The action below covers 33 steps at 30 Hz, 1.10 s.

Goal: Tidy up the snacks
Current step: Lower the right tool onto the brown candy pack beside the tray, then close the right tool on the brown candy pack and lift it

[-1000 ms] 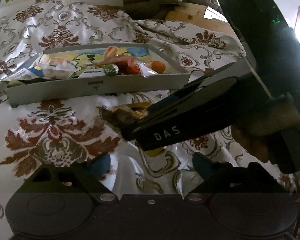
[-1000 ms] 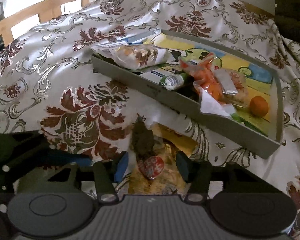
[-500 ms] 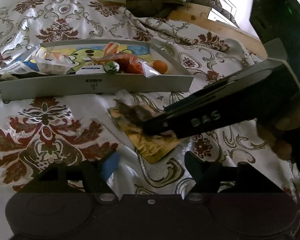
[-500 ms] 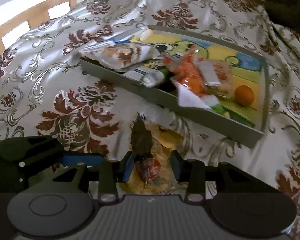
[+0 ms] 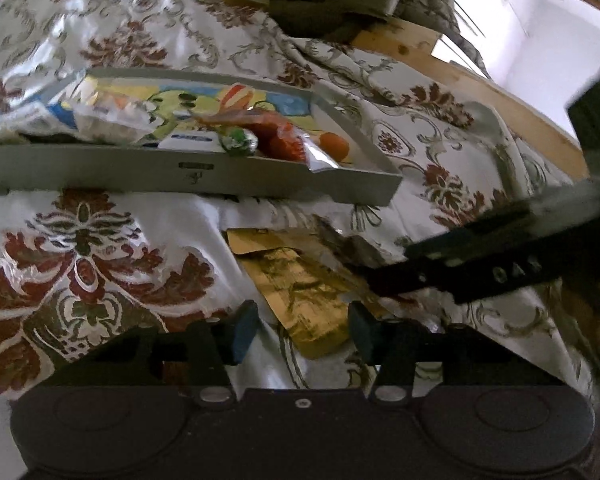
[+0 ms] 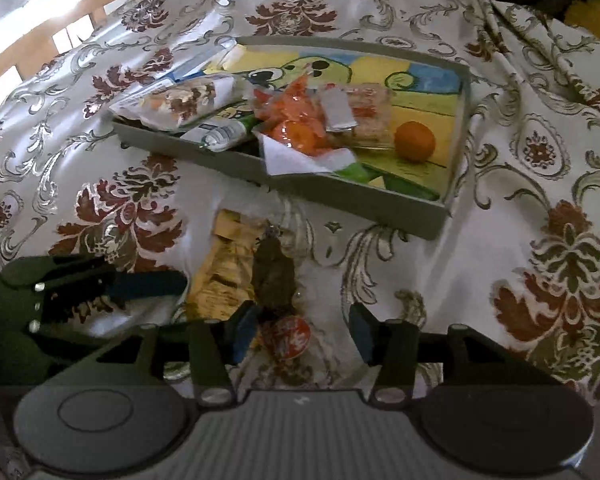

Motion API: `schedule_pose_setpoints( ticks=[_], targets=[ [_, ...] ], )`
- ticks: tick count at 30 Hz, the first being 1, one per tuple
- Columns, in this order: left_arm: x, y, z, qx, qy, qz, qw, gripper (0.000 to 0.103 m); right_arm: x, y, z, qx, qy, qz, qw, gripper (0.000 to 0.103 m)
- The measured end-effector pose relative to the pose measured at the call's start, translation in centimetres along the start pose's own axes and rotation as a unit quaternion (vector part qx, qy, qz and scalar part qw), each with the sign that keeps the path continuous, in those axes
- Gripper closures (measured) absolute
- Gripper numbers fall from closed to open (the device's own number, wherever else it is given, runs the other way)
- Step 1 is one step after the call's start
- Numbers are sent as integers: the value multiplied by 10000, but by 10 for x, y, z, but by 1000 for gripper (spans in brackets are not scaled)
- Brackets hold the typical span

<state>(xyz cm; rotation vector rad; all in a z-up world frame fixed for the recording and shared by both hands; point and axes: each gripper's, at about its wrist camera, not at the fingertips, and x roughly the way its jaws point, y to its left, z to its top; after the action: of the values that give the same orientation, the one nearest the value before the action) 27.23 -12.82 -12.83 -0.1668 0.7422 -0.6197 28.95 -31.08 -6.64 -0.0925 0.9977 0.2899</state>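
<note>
— Snack packet (image 6: 236,272), gold: on the cloth (image 6: 480,280) before the tray (image 6: 356,196). Where's my left tool (image 5: 302,330)?
— Jaws have just been narrowing, apart astride its corner. Right tool (image 6: 300,332) widening, clamping nothing; grip one edge.

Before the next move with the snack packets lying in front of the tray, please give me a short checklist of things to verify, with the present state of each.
1. Gold packet between left gripper fingers, which have just been closing: ok.
2. Left fingers pressing it: cannot tell.
3. Right gripper, just been opening, free of the dark packet: ok.
4. Tray has bare floor beside the orange: ok.
5. Grippers apart: not ok, very close.
</note>
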Motion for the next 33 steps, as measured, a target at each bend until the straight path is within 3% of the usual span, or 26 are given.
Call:
schedule_pose_setpoints(
  ticks=[7, 11, 16, 22, 27, 30, 33],
  targets=[
    [15, 12, 9, -491, 129, -190, 9985, 47, -3, 1, -4, -79, 44, -14, 10000, 48],
    [18, 11, 11, -463, 160, -152, 9987, 50, -2, 7, -4, -179, 19, -16, 9998, 48],
    [17, 13, 11, -464, 187, 32, 9987, 74, 7, 17, -4, -412, 59, -52, 9991, 48],
    [12, 28, 13, -996, 280, -75, 9946, 87, 19, 15, -1, -248, -60, 149, 9996, 45],
    [2, 26, 9, -1106, 327, 62, 9933, 102, 12, 18, -1, -245, -131, 76, 9996, 59],
    [-2, 24, 7, -1071, 366, 115, 9935, 103, -3, 16, -4, -186, -245, -36, 9995, 80],
    [0, 19, 8, -985, 401, 73, 9943, 101, -10, 4, -5, 42, -251, -31, 9997, 83]
  ],
)
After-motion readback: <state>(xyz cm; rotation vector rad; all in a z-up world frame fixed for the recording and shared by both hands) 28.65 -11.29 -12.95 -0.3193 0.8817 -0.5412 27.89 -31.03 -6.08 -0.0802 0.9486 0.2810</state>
